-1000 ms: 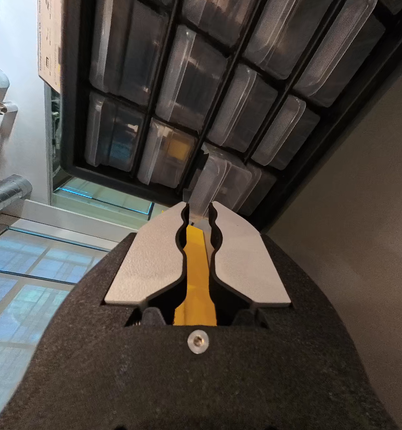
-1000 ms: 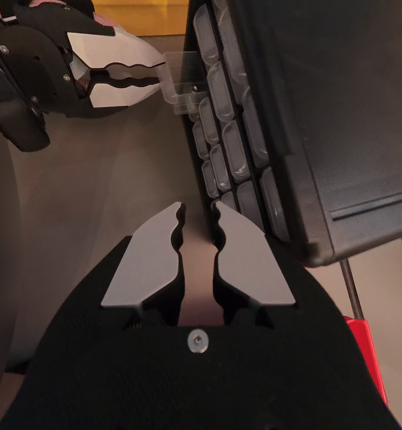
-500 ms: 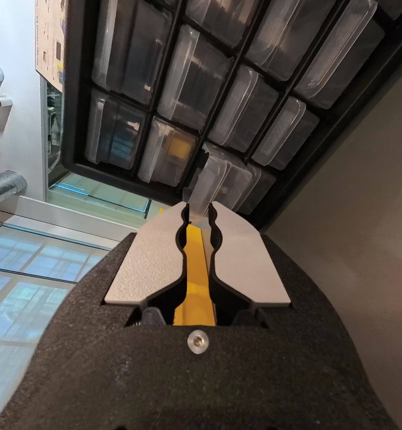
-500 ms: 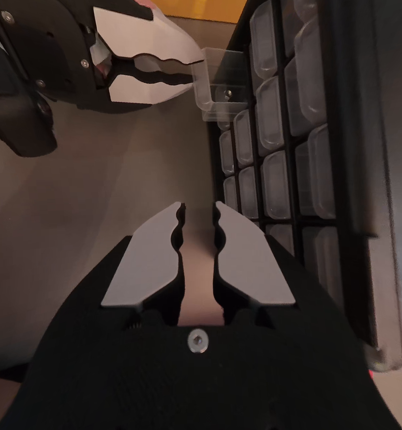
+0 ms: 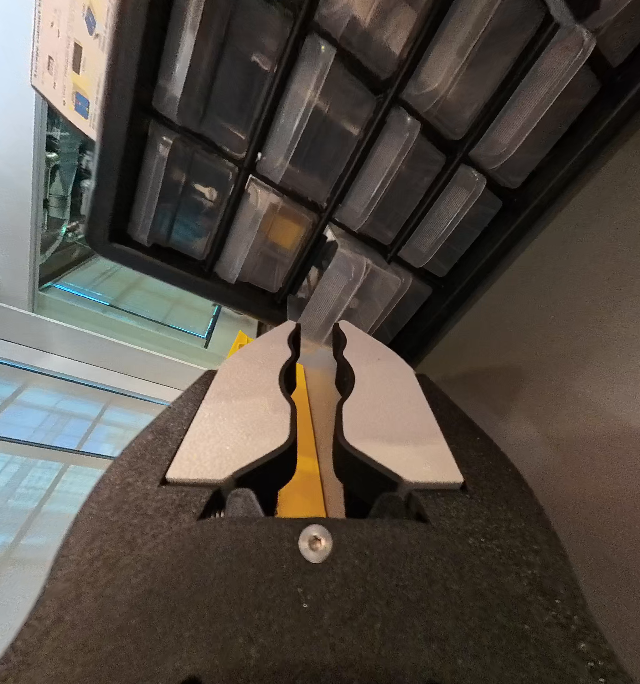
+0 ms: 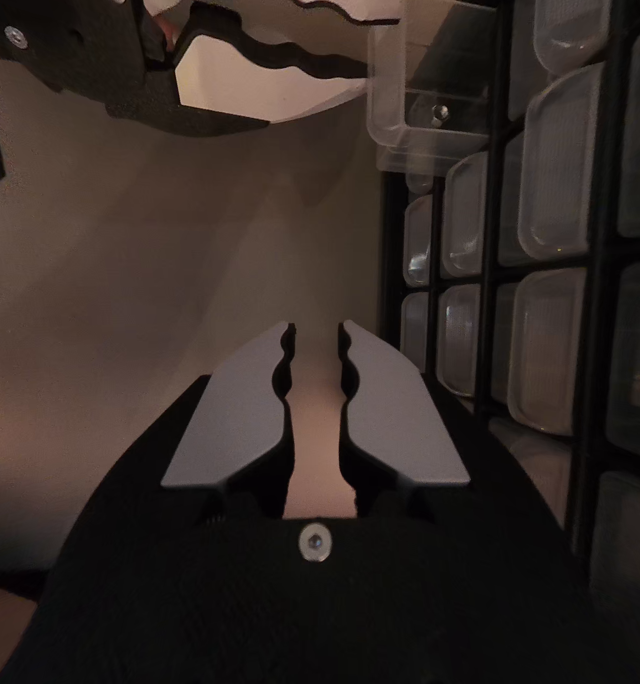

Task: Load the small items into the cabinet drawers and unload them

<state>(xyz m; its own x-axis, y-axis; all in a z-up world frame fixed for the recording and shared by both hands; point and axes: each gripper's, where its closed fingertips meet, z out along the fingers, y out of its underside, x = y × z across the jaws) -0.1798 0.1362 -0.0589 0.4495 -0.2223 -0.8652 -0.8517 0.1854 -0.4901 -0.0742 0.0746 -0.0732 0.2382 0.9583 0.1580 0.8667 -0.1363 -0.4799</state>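
Left gripper (image 5: pixel 315 327) pinched on front lip of clear drawer (image 6: pixel 422 111), pulled partway out of black cabinet (image 5: pixel 348 229), near cabinet's corner. Small shiny screw (image 6: pixel 440 111) inside drawer. Right gripper (image 6: pixel 315 327) a little open, empty, low beside cabinet front, well apart from drawer.

Could go wrong:
- Pull too far: drawer pops out, tips, screw spills.
- Thin slippery lip: grip may slide off.
- Crooked push: drawer jams.
- Right gripper may bump other drawers.

Paper label (image 5: pixel 70 63) on cabinet side; writing blurry, not read. No brand seen.
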